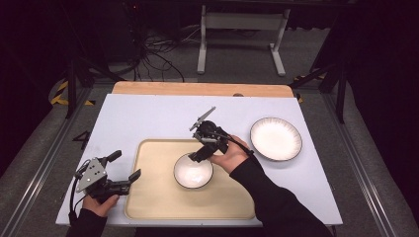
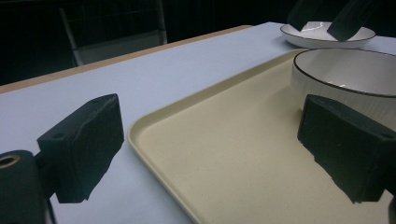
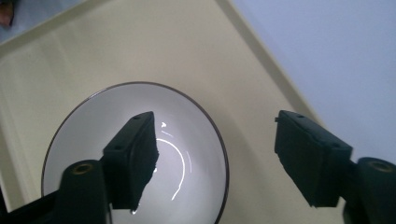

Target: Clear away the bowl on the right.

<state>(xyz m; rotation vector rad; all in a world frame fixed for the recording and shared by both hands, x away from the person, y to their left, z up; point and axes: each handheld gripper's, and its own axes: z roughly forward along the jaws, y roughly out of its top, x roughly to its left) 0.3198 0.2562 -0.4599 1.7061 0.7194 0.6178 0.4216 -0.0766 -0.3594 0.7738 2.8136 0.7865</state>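
Note:
A white bowl (image 1: 193,172) with a dark rim stands on a beige tray (image 1: 158,197) near the table's front. My right gripper (image 1: 200,156) hovers over the bowl's far edge, pointing down. In the right gripper view its jaws stand open (image 3: 217,154), one over the bowl's inside (image 3: 187,126) and one outside over the tray (image 3: 93,56), neither pressing the rim. My left gripper (image 1: 124,166) rests at the tray's left edge, open and holding nothing. Its view (image 2: 210,140) looks across the tray (image 2: 224,154) toward the bowl (image 2: 345,79).
A white plate (image 1: 275,138) with a dark rim lies on the pale table (image 1: 148,118) to the right of the tray, also seen as the plate (image 2: 327,35) beyond the bowl. A wooden strip runs along the table's far edge.

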